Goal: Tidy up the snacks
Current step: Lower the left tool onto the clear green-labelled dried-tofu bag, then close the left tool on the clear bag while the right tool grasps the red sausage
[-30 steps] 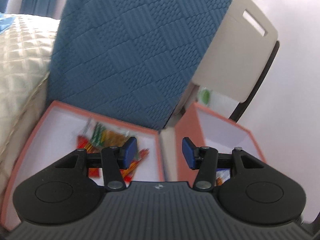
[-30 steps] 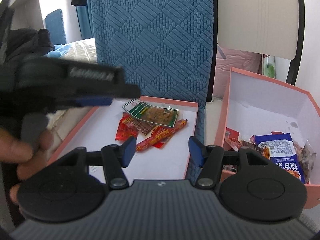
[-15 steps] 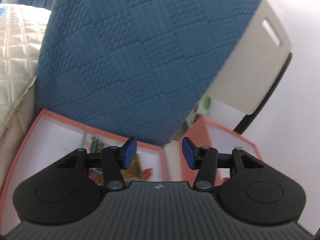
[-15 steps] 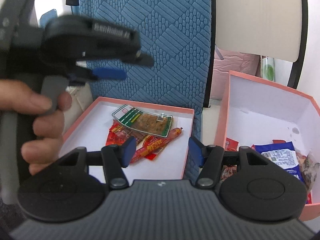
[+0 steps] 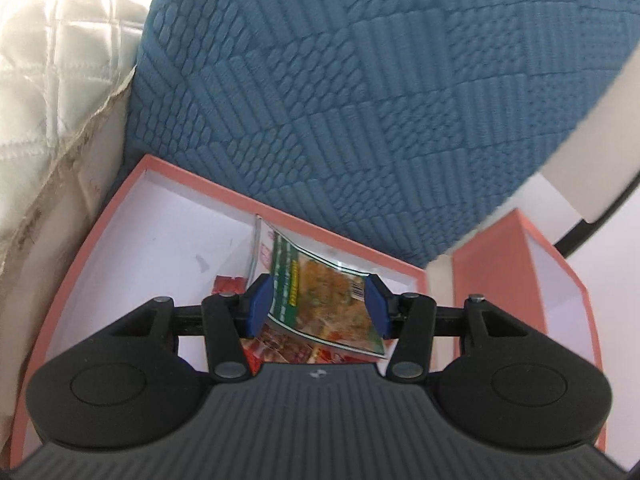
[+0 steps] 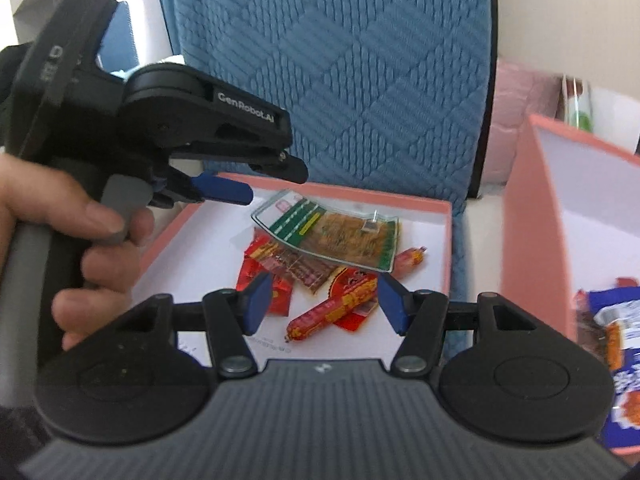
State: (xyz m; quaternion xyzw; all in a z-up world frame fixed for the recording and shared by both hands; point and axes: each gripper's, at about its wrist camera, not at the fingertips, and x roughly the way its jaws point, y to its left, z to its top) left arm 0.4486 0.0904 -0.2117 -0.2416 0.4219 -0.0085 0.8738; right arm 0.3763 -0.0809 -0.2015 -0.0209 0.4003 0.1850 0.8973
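Observation:
A shallow pink box [image 6: 400, 202] with a white floor holds a clear green-edged snack packet [image 6: 328, 236], red packets [image 6: 264, 276] and sausage sticks [image 6: 332, 312]. My right gripper [image 6: 326, 306] is open and empty above the box's near side. My left gripper [image 5: 316, 310] is open and empty over the same box [image 5: 120, 208], with the green packet [image 5: 324, 300] showing between its fingers. In the right wrist view the left gripper [image 6: 224, 192] hovers above the box's left rim, held by a hand. A second, deeper pink box [image 6: 532, 216] to the right holds a blue packet [image 6: 616, 356].
A blue quilted chair back [image 6: 332, 68] rises right behind the boxes. A cream quilted cover [image 5: 52, 64] lies to the left. A white panel with a black frame [image 5: 600, 168] stands at the right, and a pink cushion [image 6: 516, 128] sits behind the deeper box.
The left gripper has swung down and leftward over the shallow box, so the green packet now sits between its fingers. The right gripper has shifted left toward the shallow box. Both stay open.

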